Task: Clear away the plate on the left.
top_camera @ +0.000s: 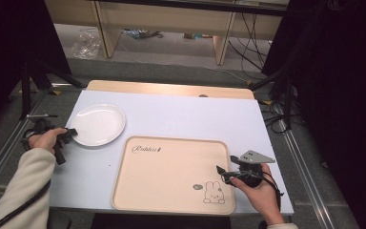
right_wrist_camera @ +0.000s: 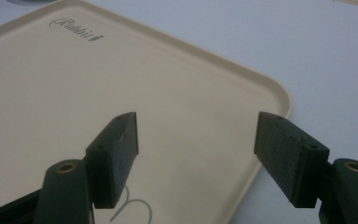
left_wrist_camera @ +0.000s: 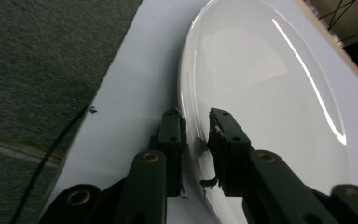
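While the left gripper (left_wrist_camera: pixel 196 135) apparently pinches the bare plate's (left_wrist_camera: pixel 261 93) rim, the right gripper (right_wrist_camera: pixel 196 158) gapes over the tray (right_wrist_camera: pixel 51 93).

One readable text: "Rabbit" in dark cursive script, printed on the beige tray (top_camera: pixel 171 195) near its far-left corner in the high view, followed by a small dark mark too small to make out. Same word shows in the right gripper view at the tray's (right_wrist_camera: pixel 51 84) top-left area, slanted and slightly blurred. A line drawing of a rabbit (top_camera: pixel 214 192) sits at the tray's near-right corner, with a small round mark just left of it, not legible. No other text, numbers or labels readable.
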Available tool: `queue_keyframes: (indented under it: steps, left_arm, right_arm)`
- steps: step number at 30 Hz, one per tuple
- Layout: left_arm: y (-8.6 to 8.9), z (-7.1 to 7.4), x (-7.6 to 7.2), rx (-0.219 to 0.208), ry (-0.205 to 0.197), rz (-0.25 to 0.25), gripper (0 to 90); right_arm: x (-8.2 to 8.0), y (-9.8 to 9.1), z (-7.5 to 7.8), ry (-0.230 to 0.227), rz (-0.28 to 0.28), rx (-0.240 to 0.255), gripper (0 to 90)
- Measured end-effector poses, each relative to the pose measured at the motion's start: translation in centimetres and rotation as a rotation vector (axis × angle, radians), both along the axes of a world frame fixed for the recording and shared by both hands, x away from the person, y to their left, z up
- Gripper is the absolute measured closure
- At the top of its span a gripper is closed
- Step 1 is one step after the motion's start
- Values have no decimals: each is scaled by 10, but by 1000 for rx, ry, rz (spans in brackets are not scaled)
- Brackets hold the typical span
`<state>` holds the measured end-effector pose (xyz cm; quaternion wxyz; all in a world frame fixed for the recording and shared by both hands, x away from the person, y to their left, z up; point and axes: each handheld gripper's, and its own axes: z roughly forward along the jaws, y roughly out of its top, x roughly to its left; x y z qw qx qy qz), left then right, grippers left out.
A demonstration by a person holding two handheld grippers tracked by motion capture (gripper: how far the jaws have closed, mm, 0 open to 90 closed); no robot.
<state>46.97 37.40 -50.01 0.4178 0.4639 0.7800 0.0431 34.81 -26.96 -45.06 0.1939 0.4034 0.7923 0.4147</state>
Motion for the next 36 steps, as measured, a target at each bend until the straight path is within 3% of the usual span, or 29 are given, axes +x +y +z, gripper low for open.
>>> queue_keyframes:
  steps: [1,5,6,8,10,13,14,16,17,19,21,22,27,36]
  left_arm:
    - [0,-1,0,-29,-6,15,765]
    - [1,0,0,-46,-4,18,778]
    - [0,-2,0,-69,-33,30,792]
    - [1,1,-1,-77,-21,23,804]
    - [1,3,-1,-86,-37,25,815]
    - [1,5,-3,-119,-99,32,827]
    - [1,7,-4,-104,-89,32,837]
    - [0,11,-4,-114,-105,33,842]
    - [0,11,-4,-135,-142,34,848]
    - [-1,16,-4,-122,-137,32,858]
    - [-3,17,-4,-135,-180,28,866]
    - [-3,20,-4,-117,-164,22,867]
    - [-5,22,-4,-105,-200,16,872]
    - [-5,22,-4,-127,-222,24,873]
  right_arm:
    - [0,0,0,-1,0,-2,312]
    - [0,0,0,-1,-2,-2,312]
    - [1,0,0,-7,0,-6,312]
    - [0,0,0,-3,-1,-2,313]
    - [0,0,0,-3,-1,-1,312]
    - [0,0,0,-5,-1,0,313]
    - [0,0,1,-5,0,2,313]
    - [0,0,1,-5,0,2,312]
    - [0,0,1,-5,1,1,313]
    - [0,0,1,-8,0,2,312]
    - [0,0,1,-7,0,2,313]
    - [0,0,1,-6,0,2,312]
    - [0,0,1,1,-2,7,313]
    - [-1,-1,2,4,-1,-5,313]
